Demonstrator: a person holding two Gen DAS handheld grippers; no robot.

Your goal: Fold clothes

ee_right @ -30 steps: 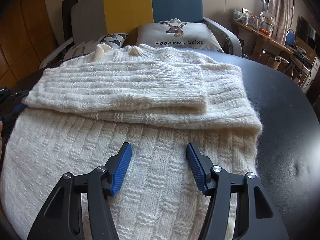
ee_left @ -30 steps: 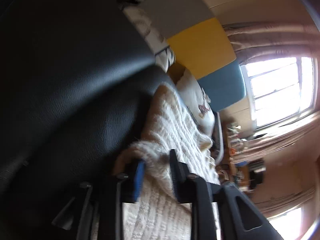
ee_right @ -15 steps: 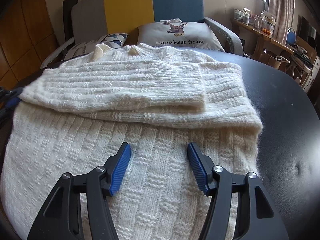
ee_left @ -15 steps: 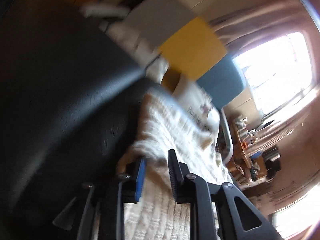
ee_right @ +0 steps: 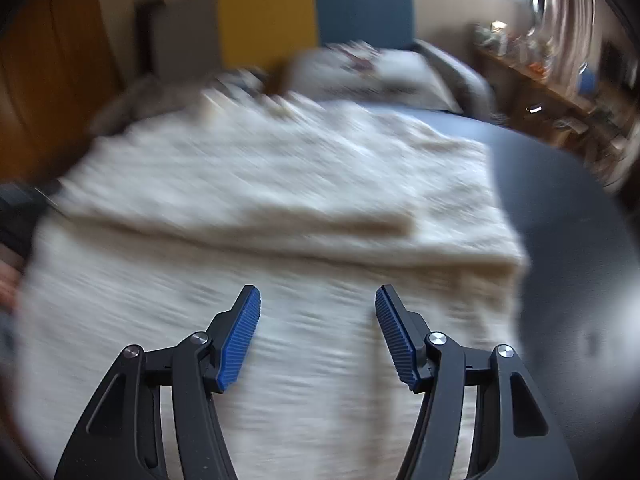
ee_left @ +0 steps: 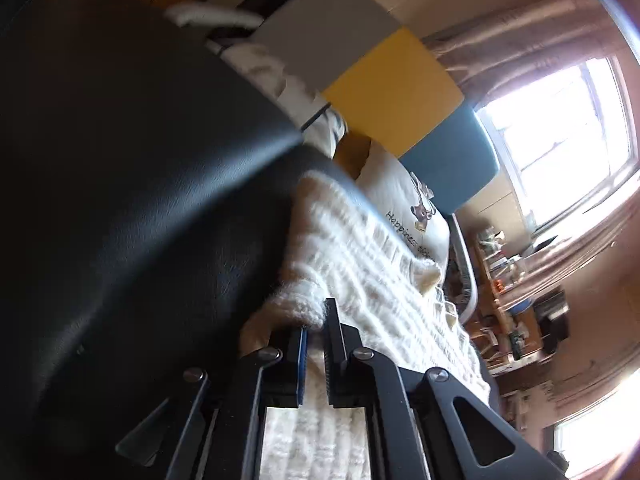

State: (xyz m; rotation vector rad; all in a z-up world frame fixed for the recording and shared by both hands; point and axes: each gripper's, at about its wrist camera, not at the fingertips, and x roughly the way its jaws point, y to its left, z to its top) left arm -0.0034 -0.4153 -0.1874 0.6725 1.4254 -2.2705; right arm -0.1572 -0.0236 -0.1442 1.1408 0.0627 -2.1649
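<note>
The left gripper (ee_left: 316, 332) was clamped on the near edge of the white sweater (ee_left: 360, 264), which lay spread on the black table (ee_left: 120, 200) ahead of it. The right gripper (ee_right: 318, 320) hovered over the sweater's lower part, jaws apart, nothing between them

cushion (ee_left: 404, 216), printed "Happiness", rest unreadable
</note>
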